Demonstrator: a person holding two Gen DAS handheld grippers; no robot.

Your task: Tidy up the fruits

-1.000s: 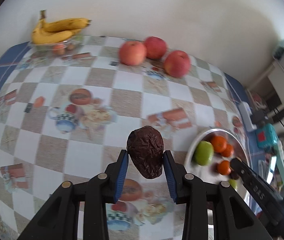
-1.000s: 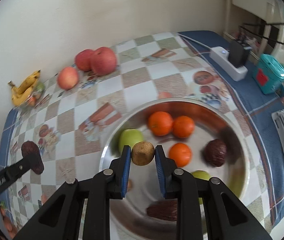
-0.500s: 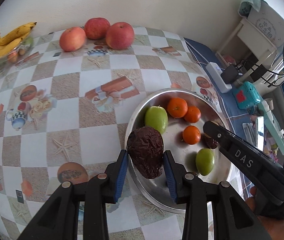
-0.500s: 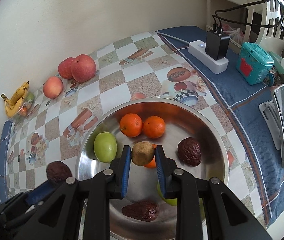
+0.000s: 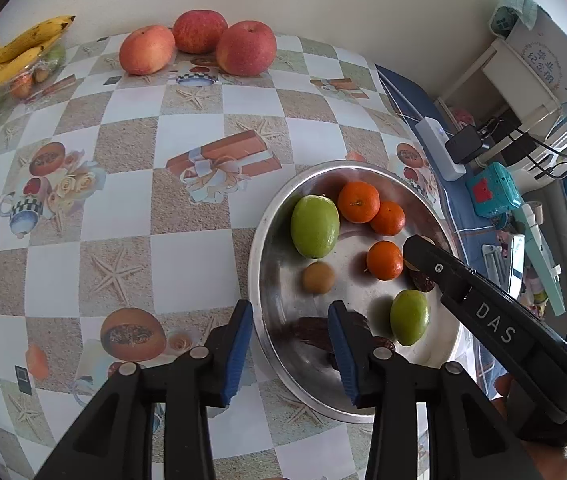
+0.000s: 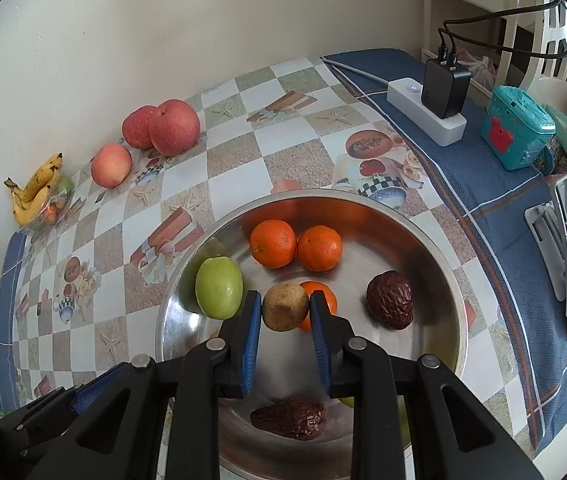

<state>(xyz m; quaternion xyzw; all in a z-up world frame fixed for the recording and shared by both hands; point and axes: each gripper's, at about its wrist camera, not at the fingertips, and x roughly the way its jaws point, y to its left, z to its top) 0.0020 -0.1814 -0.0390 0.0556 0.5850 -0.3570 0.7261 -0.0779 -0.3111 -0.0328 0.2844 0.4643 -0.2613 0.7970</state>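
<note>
Lighting: bright, diffuse daylight | Shadows: soft | Glare: mild reflections on metal bowl point(image 6: 435, 264) | Focus: sharp | Distortion: strong fisheye curvature, dark corner vignette

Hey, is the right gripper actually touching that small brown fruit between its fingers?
Touching. The right wrist view shows the right gripper with its blue pads pressed against both sides of the small brown fruit, no gap either side.
</note>
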